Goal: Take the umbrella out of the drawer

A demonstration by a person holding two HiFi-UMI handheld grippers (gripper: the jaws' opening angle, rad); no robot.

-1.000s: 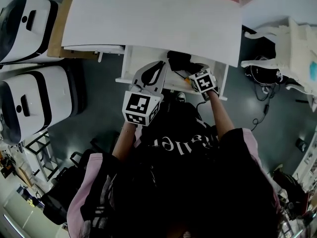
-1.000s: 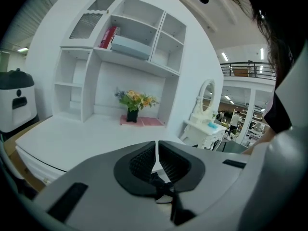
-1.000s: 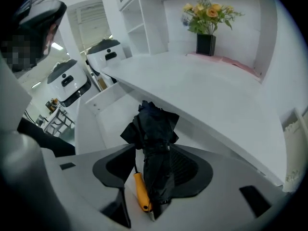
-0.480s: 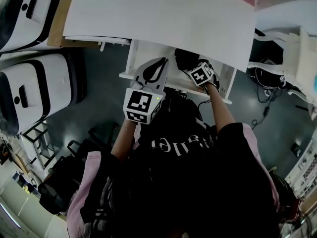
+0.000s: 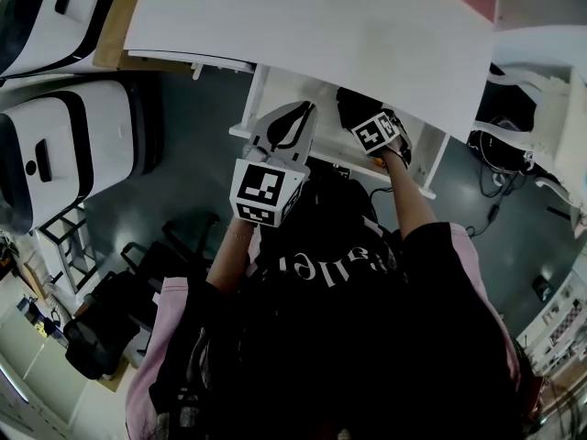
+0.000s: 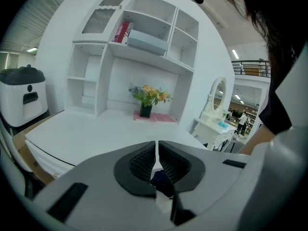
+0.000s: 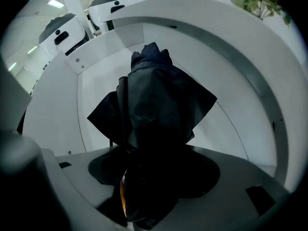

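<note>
White desk top point(image 5: 312, 26) fills the upper part of my head view, and under its near edge the drawer point(image 5: 260, 94) stands pulled out. Inside lies the umbrella point(image 7: 154, 100), dark and folded, its loose cloth bunched on the drawer's white floor. My right gripper point(image 7: 153, 170) points down over it. Its jaws have just been opening and stand spread wide, with the umbrella's near end between them. My left gripper point(image 6: 157, 153) hovers over the drawer's left part, jaws pressed together on nothing.
</note>
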